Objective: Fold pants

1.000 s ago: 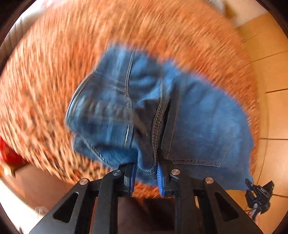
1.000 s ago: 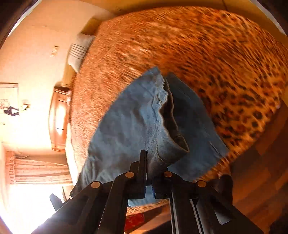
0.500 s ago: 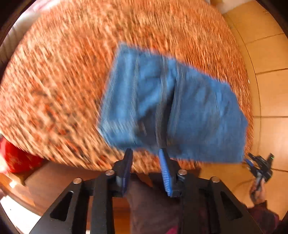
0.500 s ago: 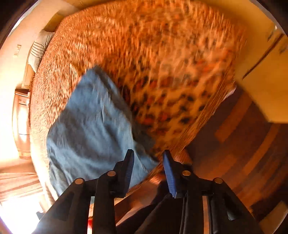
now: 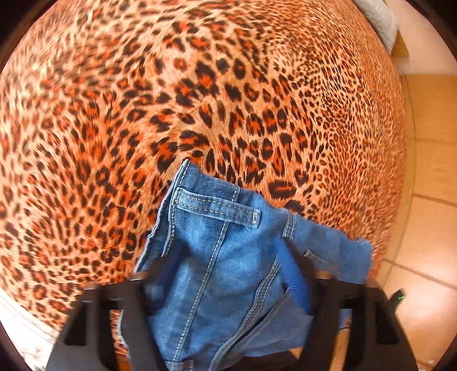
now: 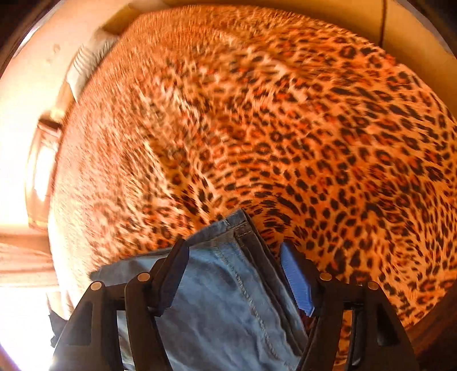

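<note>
The blue denim pants point(image 5: 217, 256) lie folded near the front edge of a leopard-print bed point(image 5: 200, 100). In the left wrist view the waistband with a belt loop lies between the fingers of my left gripper point(image 5: 228, 265), whose jaws stand wide apart around the cloth. In the right wrist view the paler side of the pants point(image 6: 228, 291) with a stitched hem lies between the fingers of my right gripper point(image 6: 237, 256), also wide apart. The blue pad point(image 6: 297, 282) shows on its right finger. Neither gripper clamps the fabric.
The bedspread point(image 6: 285, 128) fills most of both views. A white pillow point(image 5: 380, 17) lies at the far right corner and another pillow point(image 6: 88, 62) shows in the right wrist view. Tan tiled floor point(image 5: 428, 171) runs along the bed's right side. A wooden cabinet point(image 6: 42, 159) stands by the wall.
Both grippers let go of the pants and pulled back from the bed, then came close again. They now sit low with open jaws around the folded pants.
</note>
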A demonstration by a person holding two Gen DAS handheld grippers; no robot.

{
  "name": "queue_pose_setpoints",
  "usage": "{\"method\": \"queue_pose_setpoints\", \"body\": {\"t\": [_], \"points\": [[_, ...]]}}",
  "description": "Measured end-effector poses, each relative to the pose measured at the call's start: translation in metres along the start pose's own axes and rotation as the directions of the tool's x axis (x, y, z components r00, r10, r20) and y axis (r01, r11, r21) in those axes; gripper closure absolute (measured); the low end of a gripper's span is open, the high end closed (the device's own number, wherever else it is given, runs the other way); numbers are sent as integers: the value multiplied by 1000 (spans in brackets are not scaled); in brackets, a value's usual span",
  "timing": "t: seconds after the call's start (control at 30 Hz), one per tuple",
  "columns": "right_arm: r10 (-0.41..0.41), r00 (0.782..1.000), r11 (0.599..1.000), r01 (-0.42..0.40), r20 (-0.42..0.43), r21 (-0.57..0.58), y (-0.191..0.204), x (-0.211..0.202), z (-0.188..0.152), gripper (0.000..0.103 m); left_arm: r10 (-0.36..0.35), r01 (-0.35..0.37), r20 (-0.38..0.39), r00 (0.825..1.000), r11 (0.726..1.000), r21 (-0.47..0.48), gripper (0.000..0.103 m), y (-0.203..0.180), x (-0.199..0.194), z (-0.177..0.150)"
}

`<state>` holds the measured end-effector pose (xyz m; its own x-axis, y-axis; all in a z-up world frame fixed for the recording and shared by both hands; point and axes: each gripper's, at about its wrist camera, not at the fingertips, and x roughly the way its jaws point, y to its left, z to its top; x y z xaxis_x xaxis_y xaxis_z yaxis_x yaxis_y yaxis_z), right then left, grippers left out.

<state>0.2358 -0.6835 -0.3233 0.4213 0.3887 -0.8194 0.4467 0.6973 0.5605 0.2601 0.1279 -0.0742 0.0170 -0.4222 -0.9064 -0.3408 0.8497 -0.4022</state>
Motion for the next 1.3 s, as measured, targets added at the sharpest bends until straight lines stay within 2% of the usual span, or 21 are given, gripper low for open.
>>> {"method": "queue_pose_setpoints", "body": {"t": [0.03,0.13,0.17,0.2,0.27,0.37,0.43,0.5,0.53,0.6,0.67,0.8,0.93,0.97,1.0,1.03,1.1,1.13,1.2,1.23,1.3], "points": [[-46,999,995,48,19,-84,12,-4,0,88,0,0,-1,1000,1000,30,77,-6,-5,-5],[-12,994,990,27,112,-138,23,-35,0,91,32,-40,72,997,993,107,79,-13,-18,-23],[-67,991,985,84,116,-151,18,-34,2,91,84,-92,69,994,989,118,80,-13,-12,-26],[-165,983,974,175,81,-147,11,-25,0,103,134,-138,43,990,984,108,81,-10,-2,-29],[-234,972,967,232,-11,-106,-8,-7,1,101,114,-114,12,993,991,64,81,-3,4,-33],[-127,988,992,129,89,-14,-9,-38,5,94,51,-53,26,998,996,69,81,-2,-14,-36],[-36,993,996,45,110,-73,14,-55,8,86,14,-17,49,999,997,70,66,1,-31,-28],[81,995,982,-71,53,-178,59,-52,10,60,-17,14,56,998,998,55,45,0,-39,-22],[144,990,961,-139,3,-241,91,-43,9,48,-18,16,51,999,999,48,41,-1,-39,-18],[226,968,902,-249,-104,-352,151,-24,8,46,-28,27,23,999,999,45,40,2,-35,-15],[225,954,838,-293,-197,-461,204,0,-8,46,-18,18,-14,1000,999,35,41,5,-26,-12],[-5,971,676,-174,-240,-716,280,53,-36,46,-25,27,-39,999,998,51,40,2,-12,-2],[-161,951,519,-146,-264,-842,298,75,-60,46,-46,50,-79,996,997,53,39,3,4,5],[-196,945,486,-138,-262,-863,300,80,-65,48,-47,52,-88,995,997,55,40,4,6,5],[-211,940,460,-145,-267,-876,302,84,-71,67,-47,52,-98,994,997,55,41,4,7,4],[-219,941,444,-140,-259,-885,305,84,-77,95,-50,55,-107,993,997,50,43,3,12,0],[-240,948,414,-94,-208,-905,315,72,-88,98,-86,92,-96,992,994,55,40,2,1,-9],[-205,957,424,-102,-205,-900,316,62,-88,99,-81,87,-79,994,994,71,38,1,-4,-13],[-137,967,531,-113,-216,-840,309,52,-70,100,-27,32,-53,998,995,91,37,0,-5,-13],[-122,969,564,-112,-217,-818,305,51,-65,100,-4,10,-58,998,995,98,37,0,-2,-11],[-110,970,593,-109,-215,-797,305,52,-56,102,11,-4,-77,997,996,93,38,1,3,-7]]}}
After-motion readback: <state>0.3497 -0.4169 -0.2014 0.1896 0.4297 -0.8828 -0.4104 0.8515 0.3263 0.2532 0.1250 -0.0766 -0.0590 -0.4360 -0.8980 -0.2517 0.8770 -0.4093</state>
